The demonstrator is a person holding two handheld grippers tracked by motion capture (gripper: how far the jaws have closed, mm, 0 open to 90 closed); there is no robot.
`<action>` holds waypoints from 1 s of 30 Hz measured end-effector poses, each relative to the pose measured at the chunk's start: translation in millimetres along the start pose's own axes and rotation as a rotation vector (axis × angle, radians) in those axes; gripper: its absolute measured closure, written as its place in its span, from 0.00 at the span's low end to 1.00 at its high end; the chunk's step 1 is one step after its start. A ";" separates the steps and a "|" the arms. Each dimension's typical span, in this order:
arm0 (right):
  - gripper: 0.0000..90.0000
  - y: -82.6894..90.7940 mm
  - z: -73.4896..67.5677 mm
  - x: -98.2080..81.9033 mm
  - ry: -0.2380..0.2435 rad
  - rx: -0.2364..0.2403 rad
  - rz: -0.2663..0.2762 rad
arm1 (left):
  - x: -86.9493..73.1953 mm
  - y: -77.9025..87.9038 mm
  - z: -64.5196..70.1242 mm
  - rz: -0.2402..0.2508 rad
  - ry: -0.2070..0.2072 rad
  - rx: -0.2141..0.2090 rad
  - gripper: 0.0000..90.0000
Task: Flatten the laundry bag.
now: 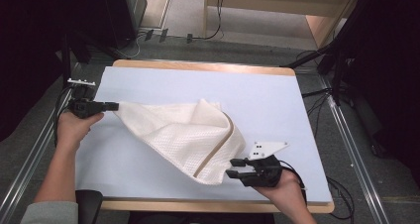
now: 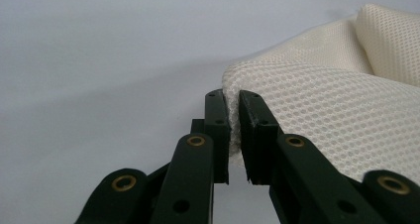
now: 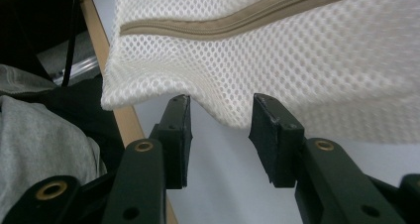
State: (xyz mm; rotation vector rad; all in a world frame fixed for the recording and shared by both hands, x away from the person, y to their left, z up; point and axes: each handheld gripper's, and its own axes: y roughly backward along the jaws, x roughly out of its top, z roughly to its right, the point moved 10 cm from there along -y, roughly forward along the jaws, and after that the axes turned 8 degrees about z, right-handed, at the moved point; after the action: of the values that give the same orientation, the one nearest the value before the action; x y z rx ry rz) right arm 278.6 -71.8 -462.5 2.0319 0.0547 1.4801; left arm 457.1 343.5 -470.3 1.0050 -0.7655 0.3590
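High view showed the cream mesh laundry bag with a tan zipper (image 1: 183, 137) lying rumpled across the pale blue table top (image 1: 277, 100). Its far-left corner was pinched in the left gripper (image 1: 113, 105); the right gripper (image 1: 234, 168) stood wide, free of the near corner. Spreading seemed underway; next, a fresh right-hand grip.
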 end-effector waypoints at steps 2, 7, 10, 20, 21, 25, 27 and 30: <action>0.69 14.7 7.1 3.1 -0.011 -0.036 0.029 | 0.3 1.0 1.8 0.009 0.005 -0.018 0.84; 0.69 32.1 33.2 8.9 -0.060 -0.147 0.058 | 5.1 12.9 11.6 0.041 0.007 -0.078 0.60; 0.68 32.3 48.9 16.3 -0.070 -0.200 0.056 | 8.7 22.7 15.2 0.062 -0.006 -0.088 0.54; 0.57 -1.6 98.0 69.3 -0.056 -0.248 0.075 | 9.8 20.8 41.6 0.026 -0.052 -0.100 0.52; 0.55 -8.7 101.8 73.3 -0.055 -0.247 0.071 | 9.8 21.0 43.2 0.027 -0.058 -0.098 0.52; 0.52 -33.2 110.6 79.8 -0.056 -0.227 0.047 | 8.8 21.7 46.9 0.026 -0.062 -0.094 0.52; 0.52 -55.8 119.8 77.6 -0.075 -0.220 0.007 | 6.1 21.7 50.4 0.018 -0.072 -0.096 0.52; 0.52 -72.0 128.0 70.5 -0.090 -0.213 -0.035 | 4.0 21.9 53.5 0.012 -0.079 -0.092 0.52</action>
State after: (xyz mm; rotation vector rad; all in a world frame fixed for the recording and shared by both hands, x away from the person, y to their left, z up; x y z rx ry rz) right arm 439.3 -44.7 -461.8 1.9127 -0.0998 1.3126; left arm 425.0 308.4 -437.3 0.9327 -0.8528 0.2934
